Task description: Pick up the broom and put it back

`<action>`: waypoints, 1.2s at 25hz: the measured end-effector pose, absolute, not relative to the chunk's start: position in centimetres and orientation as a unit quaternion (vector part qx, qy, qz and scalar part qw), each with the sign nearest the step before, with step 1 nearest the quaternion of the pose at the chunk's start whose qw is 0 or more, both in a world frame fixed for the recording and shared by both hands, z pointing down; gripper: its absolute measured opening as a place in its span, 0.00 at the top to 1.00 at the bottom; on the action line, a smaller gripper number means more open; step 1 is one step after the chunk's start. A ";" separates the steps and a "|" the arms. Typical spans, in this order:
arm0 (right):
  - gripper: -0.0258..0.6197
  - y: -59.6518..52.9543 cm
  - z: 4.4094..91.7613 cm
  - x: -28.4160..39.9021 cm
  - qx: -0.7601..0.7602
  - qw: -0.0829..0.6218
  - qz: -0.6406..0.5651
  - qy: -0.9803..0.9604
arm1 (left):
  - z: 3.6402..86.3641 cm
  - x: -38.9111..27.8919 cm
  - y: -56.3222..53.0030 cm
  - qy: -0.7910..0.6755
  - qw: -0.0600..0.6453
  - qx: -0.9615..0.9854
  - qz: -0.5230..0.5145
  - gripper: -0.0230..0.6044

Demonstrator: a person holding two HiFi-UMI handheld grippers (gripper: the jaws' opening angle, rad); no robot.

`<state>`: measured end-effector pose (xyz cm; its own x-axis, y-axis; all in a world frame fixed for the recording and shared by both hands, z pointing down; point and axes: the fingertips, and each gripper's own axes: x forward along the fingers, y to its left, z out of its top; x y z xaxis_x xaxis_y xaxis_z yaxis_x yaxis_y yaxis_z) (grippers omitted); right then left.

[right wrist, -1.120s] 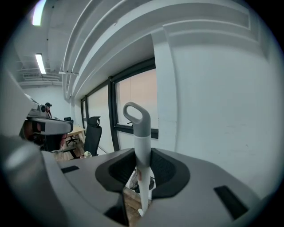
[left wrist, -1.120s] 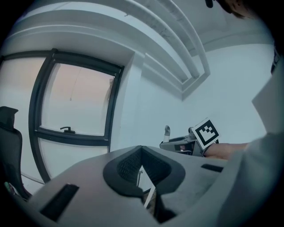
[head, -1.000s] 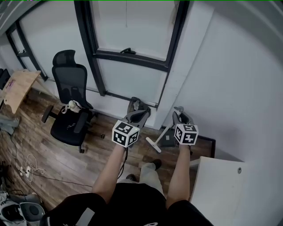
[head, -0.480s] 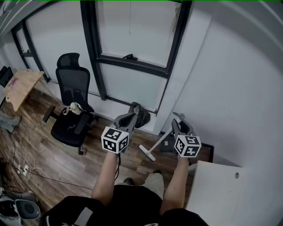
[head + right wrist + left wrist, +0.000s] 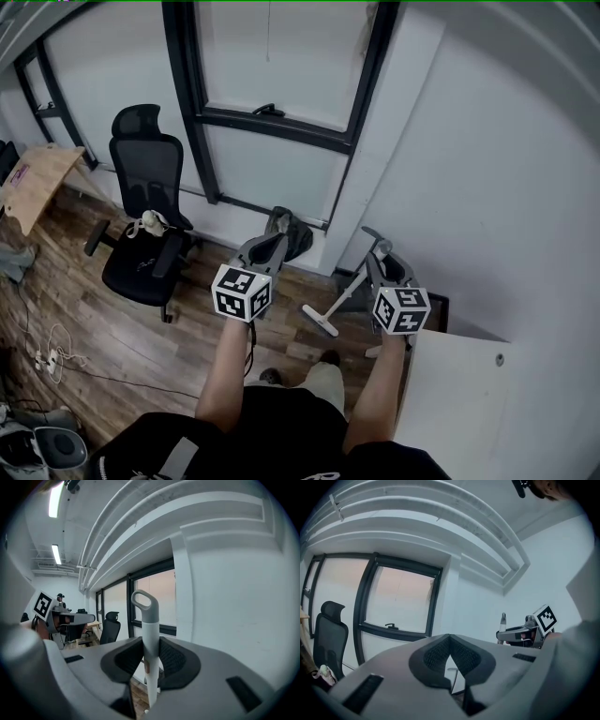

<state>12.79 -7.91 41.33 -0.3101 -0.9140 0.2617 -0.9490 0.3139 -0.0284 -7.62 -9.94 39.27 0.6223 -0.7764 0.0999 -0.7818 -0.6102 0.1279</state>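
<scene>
broom (image 5: 150, 634) handle stands upright, clamped between the right gripper's (image 5: 379, 255) jaws, its head (image 5: 322, 322) low over the wood floor (image 5: 141, 328) near the white wall (image 5: 487, 187). the left gripper (image 5: 450, 639) is closed on nothing. it looks like the carrying step; next it needs standing by the wall, then release.

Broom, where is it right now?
The broom is gripped near its top by the right gripper; in the head view it slants down towards the wooden floor, in front of the white wall right of the window.
</scene>
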 end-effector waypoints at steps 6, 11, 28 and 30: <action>0.78 -6.9 41.8 14.7 0.602 0.100 0.094 -0.786 | 39.4 -7.9 -9.5 -0.430 0.083 0.899 0.018 0.94; 0.78 -6.1 42.6 15.6 0.608 0.106 0.099 -0.781 | 39.4 -8.3 -9.2 -0.432 0.089 0.897 0.015 0.94; 0.78 -5.7 43.2 14.2 0.600 0.104 0.106 -0.786 | 39.0 -10.0 -8.4 -0.432 0.103 0.896 0.000 0.94; 0.78 -5.9 43.3 13.9 0.599 0.104 0.105 -0.787 | 39.1 -10.5 -8.5 -0.433 0.103 0.896 0.001 0.94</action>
<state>13.86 -5.86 43.25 -0.2609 -0.9211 0.2891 -0.9647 0.2602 -0.0416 -10.50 -8.46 39.13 0.6253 -0.7750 0.0908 -0.7754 -0.6041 0.1840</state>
